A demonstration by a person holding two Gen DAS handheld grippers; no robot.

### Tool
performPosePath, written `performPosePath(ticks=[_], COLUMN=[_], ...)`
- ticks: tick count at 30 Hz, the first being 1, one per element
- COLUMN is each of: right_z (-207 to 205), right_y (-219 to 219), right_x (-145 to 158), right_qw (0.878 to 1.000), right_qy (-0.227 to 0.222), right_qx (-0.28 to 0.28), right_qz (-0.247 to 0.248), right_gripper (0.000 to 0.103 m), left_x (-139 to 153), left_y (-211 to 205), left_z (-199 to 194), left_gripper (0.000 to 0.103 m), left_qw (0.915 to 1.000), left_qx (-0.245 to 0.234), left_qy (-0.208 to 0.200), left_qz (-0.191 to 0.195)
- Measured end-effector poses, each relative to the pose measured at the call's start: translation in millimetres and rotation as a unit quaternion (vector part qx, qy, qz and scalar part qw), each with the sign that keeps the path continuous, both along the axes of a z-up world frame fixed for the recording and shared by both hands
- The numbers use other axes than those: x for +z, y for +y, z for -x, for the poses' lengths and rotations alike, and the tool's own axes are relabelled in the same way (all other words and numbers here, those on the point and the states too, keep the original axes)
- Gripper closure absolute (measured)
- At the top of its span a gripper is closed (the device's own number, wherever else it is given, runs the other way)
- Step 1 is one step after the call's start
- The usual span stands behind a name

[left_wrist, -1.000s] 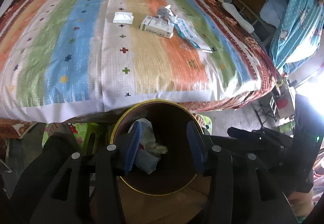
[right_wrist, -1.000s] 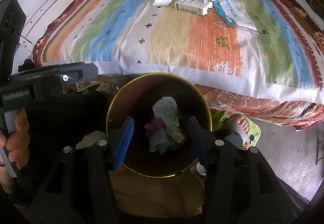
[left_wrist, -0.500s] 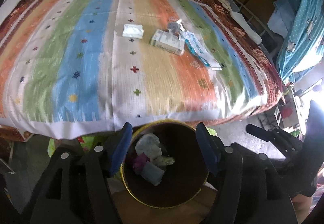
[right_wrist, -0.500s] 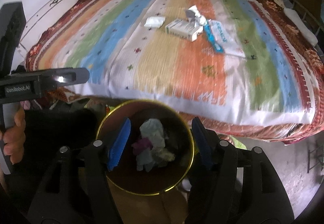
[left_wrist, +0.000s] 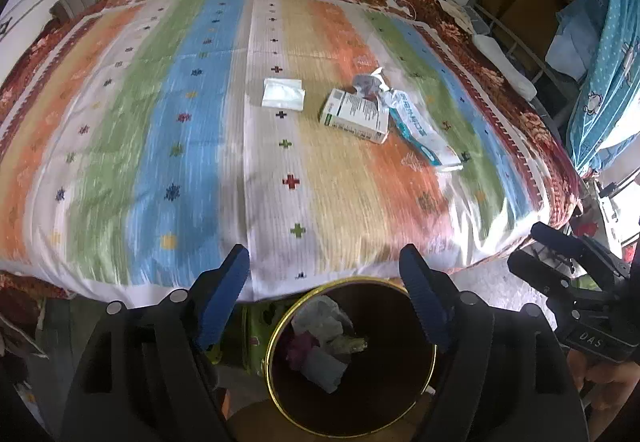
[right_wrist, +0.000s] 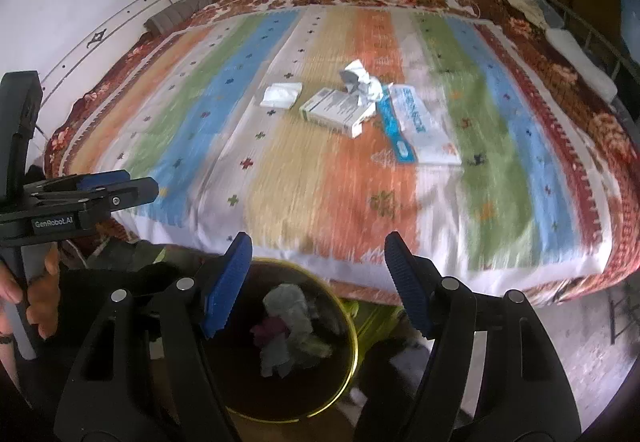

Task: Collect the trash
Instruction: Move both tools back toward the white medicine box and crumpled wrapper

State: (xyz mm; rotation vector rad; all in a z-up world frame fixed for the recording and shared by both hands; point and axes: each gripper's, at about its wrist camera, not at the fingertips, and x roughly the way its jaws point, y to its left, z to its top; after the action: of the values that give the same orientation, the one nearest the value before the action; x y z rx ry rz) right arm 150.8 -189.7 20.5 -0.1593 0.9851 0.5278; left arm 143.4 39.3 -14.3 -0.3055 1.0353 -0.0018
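A brown bin with a gold rim stands on the floor at the bed's near edge, with crumpled trash inside. On the striped bedspread lie a white tissue pack, a white-green carton, crumpled paper and a blue-white packet. My left gripper hangs above the bin's far rim, jaws opening, nothing between them. My right gripper is likewise over the bin, jaws opening and empty.
The bed fills most of both views, against a white wall. A metal rack with blue patterned cloth stands at the right. Bare floor shows to the right of the bin. Each gripper appears at the other view's side edge.
Both grippers rose and tilted up from the bin toward the bed, so the bin slid low in both views. Both pairs of jaws spread wider.
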Motion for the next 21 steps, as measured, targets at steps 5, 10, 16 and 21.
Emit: performPosePath(ticks=[5, 10, 16, 21], right_z=[-16.4, -29.6, -51.2, -67.8], right_y=[1.3, 4.5, 7.8, 12.3], right_x=[-0.2, 0.5, -3.8, -6.9], right_qw=[1.0, 1.0, 1.0, 1.0], right_qy=[-0.001, -0.008, -0.003, -0.004], right_qx=[-0.008, -0.012, -0.022, -0.025], right_qz=[0.0, 0.002, 0.002, 0.003], right_gripper=[0.038, 0.038, 0.036, 0.036], left_x=[-0.3, -4.3, -11.8, -14.7], left_y=[0.6, 2.9, 0.5, -1.5], left_z=[-16.1, -32.9, -51.9, -68.9], left_gripper=[0.023, 0.023, 0.022, 0.021], left_qw=[0.9998, 0.9995, 0.999, 0.9976], left_qx=[0.001, 0.007, 0.003, -0.009], left_qy=[0.001, 0.005, 0.011, 0.013], left_qz=[-0.021, -0.031, -0.043, -0.067])
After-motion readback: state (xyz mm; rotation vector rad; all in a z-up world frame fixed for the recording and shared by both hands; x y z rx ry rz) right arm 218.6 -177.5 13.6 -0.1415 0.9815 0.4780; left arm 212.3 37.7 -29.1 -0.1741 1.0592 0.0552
